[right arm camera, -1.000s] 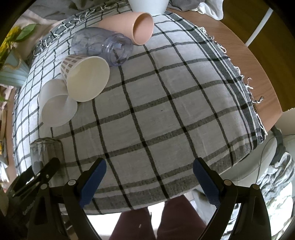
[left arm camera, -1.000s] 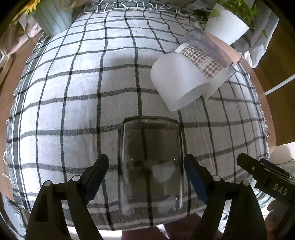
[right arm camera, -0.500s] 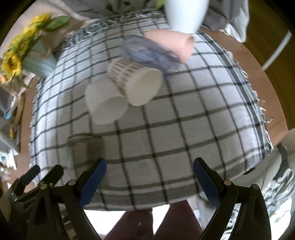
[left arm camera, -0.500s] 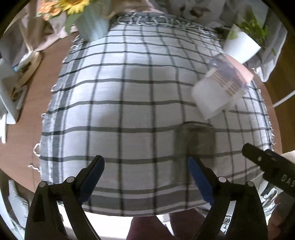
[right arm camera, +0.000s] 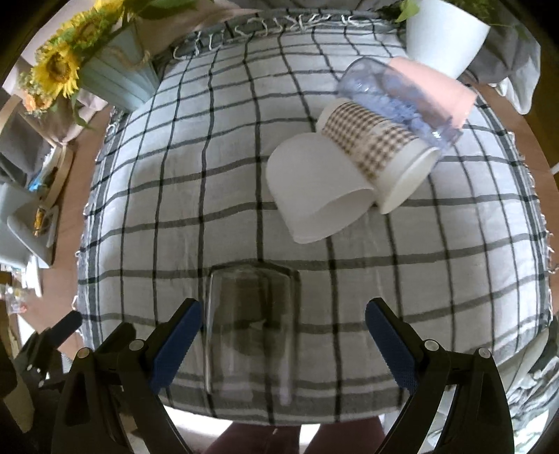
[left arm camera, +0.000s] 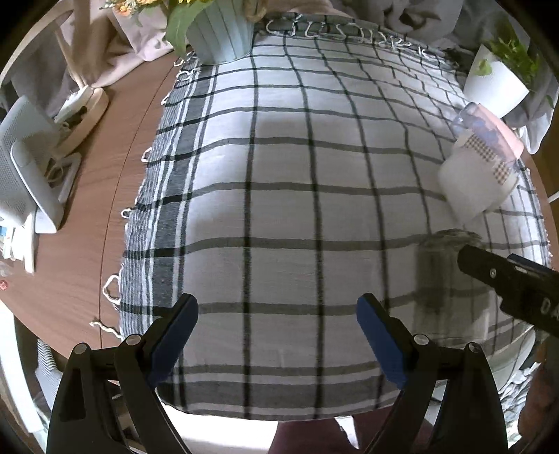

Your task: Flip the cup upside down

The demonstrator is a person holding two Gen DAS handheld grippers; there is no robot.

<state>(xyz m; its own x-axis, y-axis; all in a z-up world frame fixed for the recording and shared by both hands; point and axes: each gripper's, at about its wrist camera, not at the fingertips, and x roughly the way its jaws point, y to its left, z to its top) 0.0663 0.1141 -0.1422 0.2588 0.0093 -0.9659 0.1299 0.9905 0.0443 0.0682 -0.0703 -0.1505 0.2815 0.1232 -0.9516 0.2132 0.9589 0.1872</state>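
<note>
A clear glass cup (right arm camera: 249, 328) stands upside down on the checked cloth (right arm camera: 174, 209) near the front edge. It also shows at the right of the left wrist view (left arm camera: 443, 286). My right gripper (right arm camera: 283, 331) is open, and the glass stands between its fingers, closer to the left one. My left gripper (left arm camera: 276, 331) is open and empty over bare cloth (left arm camera: 279, 174), well left of the glass. The right gripper's black body (left arm camera: 506, 283) crosses in front of the glass there.
A white cup (right arm camera: 314, 188), a houndstooth paper cup (right arm camera: 380, 153), a clear bluish cup (right arm camera: 398, 101) and a pink cup (right arm camera: 436, 87) lie on their sides at the back right. A white plant pot (right arm camera: 443, 31) and a sunflower vase (right arm camera: 115, 80) stand at the back. A white device (left arm camera: 24, 174) sits left.
My left gripper has moved left, away from the glass it stood around. My right gripper has swung left, so that the glass now stands between its open fingers.
</note>
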